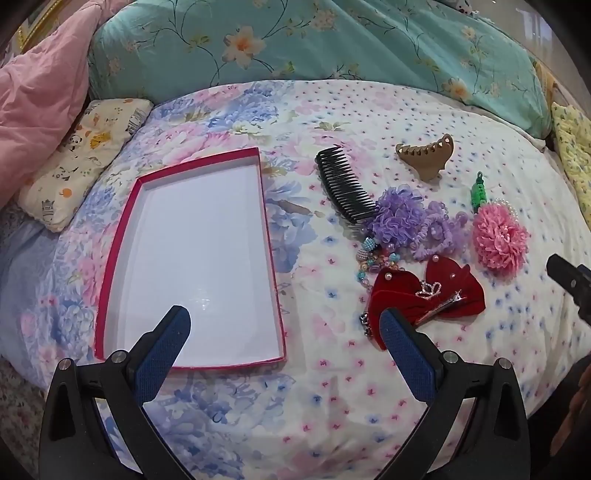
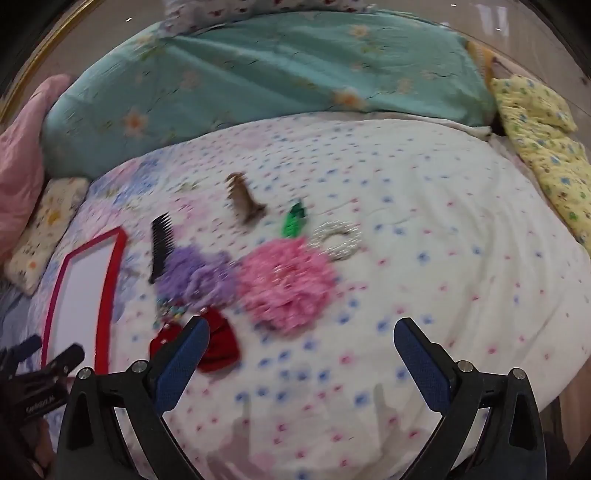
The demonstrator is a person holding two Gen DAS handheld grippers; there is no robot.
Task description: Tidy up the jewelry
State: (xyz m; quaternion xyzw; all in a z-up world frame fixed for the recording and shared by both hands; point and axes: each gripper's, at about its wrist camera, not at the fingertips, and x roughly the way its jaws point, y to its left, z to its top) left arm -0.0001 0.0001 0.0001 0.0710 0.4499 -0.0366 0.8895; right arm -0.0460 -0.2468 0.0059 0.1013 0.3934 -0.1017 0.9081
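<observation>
both grippers, left gripper and right gripper, hover wide-fingered and empty over a bed where soft, light hair accessories, probably easiest pinched by their fabric, lie beside an empty red box.

**A bedroom in a home**

We are looking at a bed. A floral quilt covers it, and behind the quilt lies a folded teal flowered blanket. On the left we see a pink comforter and a small cartoon-print pillow; on the right, yellow patterned bedding. A gold frame edge stands in the far left corner.
</observation>
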